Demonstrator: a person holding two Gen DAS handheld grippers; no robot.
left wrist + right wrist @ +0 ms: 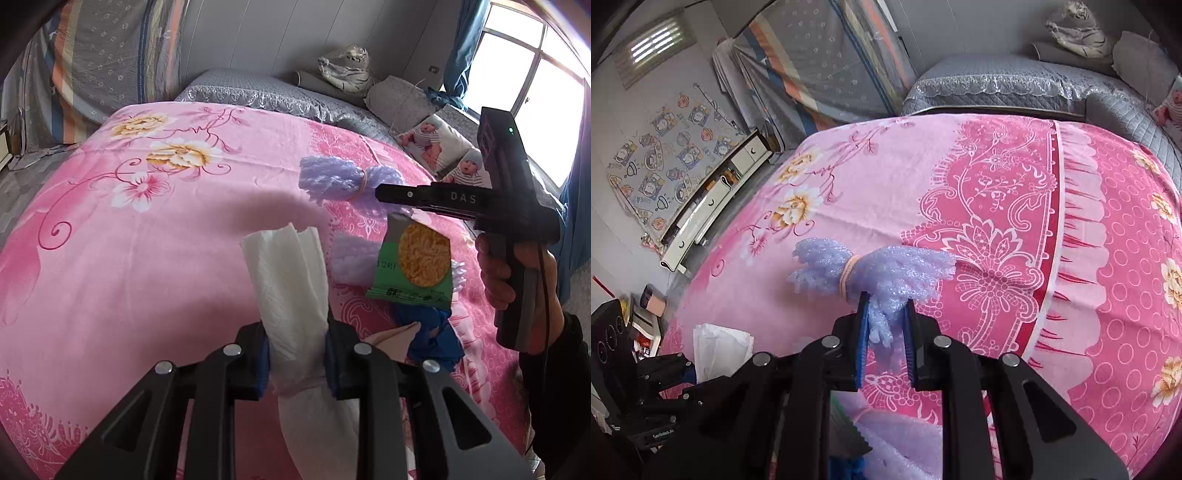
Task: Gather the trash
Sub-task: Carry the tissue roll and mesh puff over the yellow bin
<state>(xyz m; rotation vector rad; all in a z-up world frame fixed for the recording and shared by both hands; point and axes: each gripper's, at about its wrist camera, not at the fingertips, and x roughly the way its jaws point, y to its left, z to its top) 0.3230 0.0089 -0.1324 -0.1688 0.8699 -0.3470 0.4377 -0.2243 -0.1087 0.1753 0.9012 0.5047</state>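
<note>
Item: left gripper (295, 354). Jaws clamped on a white paper towel (291, 280), pinched at its waist; the upper part stands loose above the pads, the lower part hangs below them.

Item: right gripper (884, 339). Jaws clamped on one end of a purple foam bundle (875, 273) tied with a rubber band (847, 275). The bundle lies near the middle of the pink bedspread (997, 166).

Item: green snack packet (415, 262), toward the right edge of the bedspread, lying over a second piece of purple foam (347, 258). Blue crumpled material (436, 332) lies just nearer the camera.

Risks:
- The foam is gripped at its tip only. It looks soft, and could slide out on lifting.
- The towel's loose tail may catch on the bedspread or tear at the pinch.
- The two grippers work close together and could knock into each other.

Not made out:
- No bin or bag for the trash shows in either view.
- What the blue material is cannot be told.
- The packet's print is too small to read.
- The bedspread's near edge is blocked by the grippers.
</note>
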